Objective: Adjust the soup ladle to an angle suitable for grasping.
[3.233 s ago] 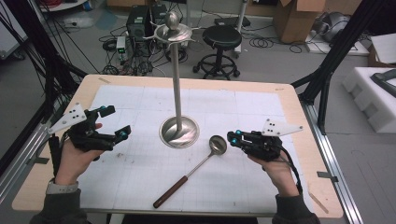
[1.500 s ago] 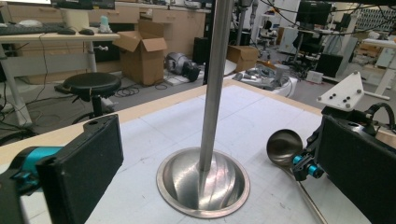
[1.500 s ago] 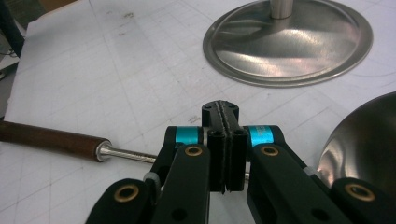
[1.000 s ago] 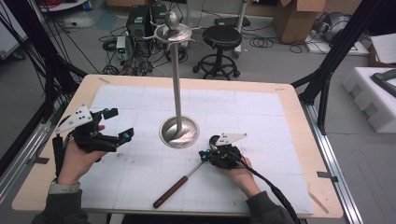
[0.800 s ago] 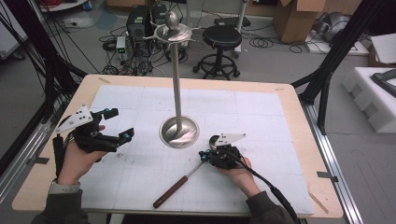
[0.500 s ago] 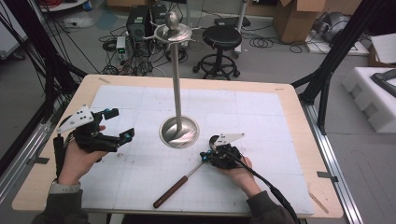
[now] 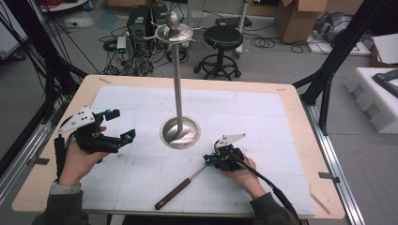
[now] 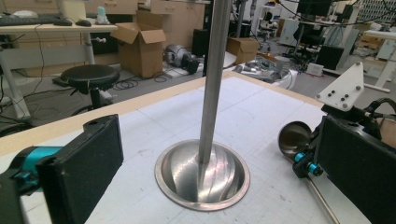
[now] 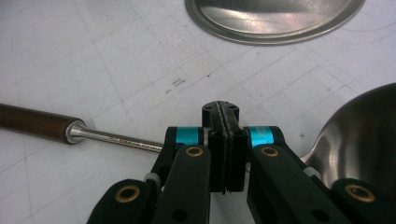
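The ladle (image 7: 187,180) is laid on the white mat (image 7: 263,112), near the stand's steel base (image 7: 180,132). Its thin shaft is clamped by the right gripper (image 9: 223,144), jaws pressed together. The left gripper (image 7: 123,126) is held wide apart, empty, above the mat.

Steel ladle (image 7: 187,180) with brown wooden handle, flat on table, beside tall steel stand (image 7: 179,132)

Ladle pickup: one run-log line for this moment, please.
right gripper: shut on ladle stem | left gripper: open, idle | stand: upright
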Demonstrator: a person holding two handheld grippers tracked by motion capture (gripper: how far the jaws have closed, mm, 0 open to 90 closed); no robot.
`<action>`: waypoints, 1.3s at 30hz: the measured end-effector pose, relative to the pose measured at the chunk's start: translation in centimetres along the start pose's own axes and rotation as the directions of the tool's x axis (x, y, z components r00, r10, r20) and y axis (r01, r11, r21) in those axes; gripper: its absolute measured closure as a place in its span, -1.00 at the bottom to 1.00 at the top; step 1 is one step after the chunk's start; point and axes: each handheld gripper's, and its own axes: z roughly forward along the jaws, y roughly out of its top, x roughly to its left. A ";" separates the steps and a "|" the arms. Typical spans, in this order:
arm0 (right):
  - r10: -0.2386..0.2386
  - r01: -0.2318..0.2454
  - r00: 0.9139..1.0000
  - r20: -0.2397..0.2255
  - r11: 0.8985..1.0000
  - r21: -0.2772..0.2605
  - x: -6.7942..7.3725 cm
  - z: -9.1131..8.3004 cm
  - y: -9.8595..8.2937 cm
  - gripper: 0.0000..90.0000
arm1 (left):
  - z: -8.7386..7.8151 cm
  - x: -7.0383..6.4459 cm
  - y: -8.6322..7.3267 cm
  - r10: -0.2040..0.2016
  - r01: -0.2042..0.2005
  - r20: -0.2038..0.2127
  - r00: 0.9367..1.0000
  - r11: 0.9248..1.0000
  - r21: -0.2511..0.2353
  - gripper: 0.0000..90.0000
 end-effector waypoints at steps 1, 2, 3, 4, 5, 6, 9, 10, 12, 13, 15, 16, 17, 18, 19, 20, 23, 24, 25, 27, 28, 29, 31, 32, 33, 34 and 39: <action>-0.010 0.010 1.000 0.003 1.000 0.001 0.0 0.0 0.0 1.00 | 0.0 0.0 0.0 0.002 -0.002 -0.001 1.000 1.000 0.001 -0.96; -0.007 0.007 1.000 0.001 1.000 0.009 0.0 0.0 0.0 1.00 | 0.0 0.0 0.0 0.003 -0.003 0.000 1.000 1.000 0.002 -0.96; -0.002 0.002 1.000 -0.001 1.000 0.020 0.0 -0.1 0.0 1.00 | 0.0 0.0 0.0 0.001 -0.001 0.001 1.000 1.000 -0.001 -0.96; -0.002 0.002 1.000 0.002 0.999 0.032 0.0 -0.1 0.0 1.00 | 0.0 -0.1 0.0 0.002 -0.002 0.003 1.000 1.000 -0.002 -0.96; -0.026 0.024 0.999 0.024 0.998 0.056 0.1 -0.3 -0.2 1.00 | 0.0 -0.1 0.0 0.002 -0.002 0.003 1.000 1.000 -0.003 -0.96; -0.026 0.024 0.999 0.024 0.998 0.056 0.1 -0.3 -0.2 1.00 | 0.0 -0.1 0.0 0.000 0.000 0.005 1.000 1.000 -0.004 -0.96; -0.038 0.035 0.998 0.044 0.997 0.072 0.4 -0.5 -0.3 1.00 | 0.1 0.0 0.0 0.001 -0.001 0.006 1.000 1.000 0.003 -0.96; -0.038 0.034 0.998 0.048 0.996 0.080 0.6 -0.7 -0.4 1.00 | 0.1 -0.1 0.0 0.003 -0.003 0.005 1.000 1.000 0.003 -0.96; -0.026 0.022 0.998 0.049 0.996 0.090 0.8 -0.9 -0.5 1.00 | 0.1 -0.1 0.0 0.003 -0.003 0.005 1.000 1.000 0.003 -0.96; -0.026 0.022 0.998 0.049 0.996 0.090 0.8 -0.9 -0.5 1.00 | 0.1 -0.1 0.0 0.003 -0.003 0.006 1.000 1.000 0.002 -0.96; -0.031 0.026 0.998 0.049 0.995 0.099 0.8 -1.2 -0.6 1.00 | 0.1 -0.1 0.0 0.003 -0.003 0.006 1.000 1.000 0.003 -0.96; -0.031 0.025 0.998 0.054 0.993 0.114 1.1 -1.4 -0.7 1.00 | 0.1 -0.1 0.0 0.001 -0.001 0.007 1.000 1.000 0.001 -0.96; -0.039 0.032 0.998 0.057 0.993 0.115 1.1 -1.6 -0.8 1.00 | 0.1 -0.2 0.0 -0.001 0.001 0.008 1.000 1.000 0.001 -0.96; -0.039 0.032 0.998 0.057 0.993 0.115 1.1 -1.6 -0.8 1.00 | 0.1 -0.2 0.0 -0.001 0.001 0.008 1.000 1.000 0.001 -0.96; -0.036 0.029 0.998 0.056 0.992 0.119 1.2 -1.7 -0.8 1.00 | 0.2 -0.2 0.0 0.001 -0.001 0.010 1.000 1.000 0.003 -0.96; -0.033 0.026 0.998 0.059 0.992 0.121 1.2 -1.8 -0.9 1.00 | 0.2 -0.2 -0.1 0.004 -0.004 0.008 1.000 1.000 0.006 -0.96; -0.050 0.042 0.996 0.068 0.992 0.116 1.5 -1.9 -0.9 1.00 | 0.3 -0.2 -0.1 0.003 -0.003 0.010 1.000 1.000 0.007 -0.96; -0.047 0.039 0.997 0.068 0.993 0.112 1.6 -2.0 -0.9 1.00 | 0.3 -0.2 -0.1 0.003 -0.003 0.008 1.000 1.000 0.008 -0.96; -0.053 0.047 0.997 0.058 0.993 0.106 1.6 -2.2 -0.8 1.00 | 0.3 -0.2 -0.1 0.001 -0.001 0.010 1.000 1.000 0.008 -0.96; -0.061 0.057 0.997 0.056 0.995 0.077 1.9 -2.9 -0.8 1.00 | 0.3 -0.1 -0.1 0.001 -0.001 0.009 1.000 1.000 0.007 -0.96; -0.064 0.061 0.997 0.047 0.997 0.052 2.4 -3.6 -0.7 1.00 | 0.3 -0.1 -0.1 0.001 -0.001 0.008 1.000 1.000 0.005 -0.96; -0.064 0.061 0.997 0.047 0.997 0.052 2.4 -3.6 -0.7 1.00 | 0.3 -0.1 -0.1 -0.001 0.001 0.008 1.000 1.000 0.007 -0.96; -0.064 0.063 0.998 0.020 0.998 0.023 3.0 -4.3 -0.8 1.00 | 0.3 -0.1 -0.1 0.001 -0.001 0.008 1.000 1.000 0.008 -0.96; -0.065 0.065 0.998 0.017 0.998 0.014 3.2 -4.5 -0.8 1.00 | 0.3 -0.2 -0.2 -0.002 0.002 0.009 1.000 1.000 0.005 -0.96; -0.063 0.063 0.998 0.005 0.998 0.003 3.5 -4.6 -0.9 1.00 | 0.2 -0.2 -0.2 0.000 0.000 0.010 1.000 1.000 0.005 -0.96; -0.055 0.055 0.998 -0.006 0.998 0.000 3.8 -4.8 -1.0 1.00 | 0.2 -0.3 -0.2 -0.004 0.004 0.009 1.000 1.000 0.002 -0.96; -0.069 0.068 0.996 -0.061 0.998 -0.015 5.7 -4.3 -1.3 1.00 | -0.3 -0.8 -0.6 -0.012 0.012 0.014 1.000 1.000 -0.006 -0.96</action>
